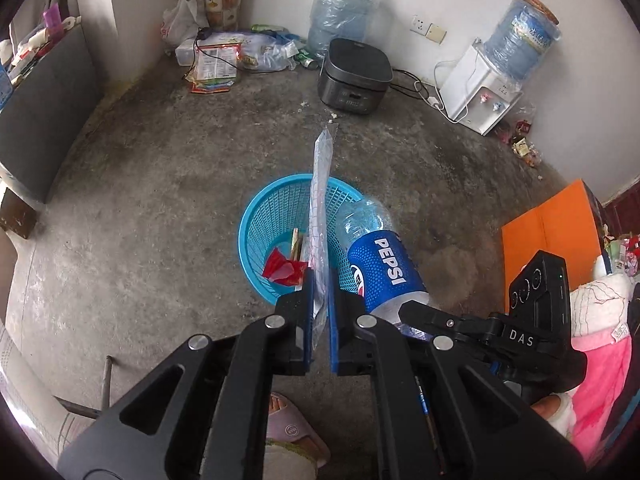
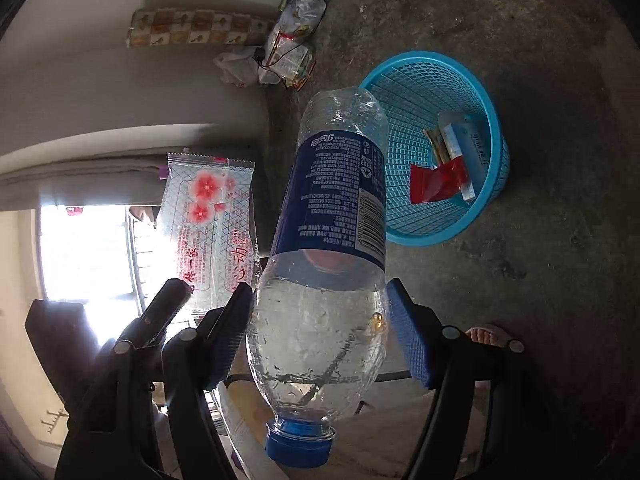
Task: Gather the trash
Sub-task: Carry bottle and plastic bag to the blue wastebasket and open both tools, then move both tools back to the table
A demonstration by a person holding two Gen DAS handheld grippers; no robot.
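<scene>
the left tool (image 1: 319, 312) pinched a clear flowered wrapper (image 1: 322, 208); the right tool (image 2: 320, 332) clamped a "pepsi" bottle (image 2: 332, 216) near the blue basket (image 2: 494, 128).

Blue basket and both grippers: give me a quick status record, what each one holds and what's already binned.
left gripper: shut on clear wrapper, which stands on edge above the basket
right gripper: shut on Pepsi bottle, empty, blue cap toward the camera
blue basket: upright on concrete floor, below both items
in basket: red wrapper, white packet, thin tan packet
not yet binned: wrapper and bottle
</scene>
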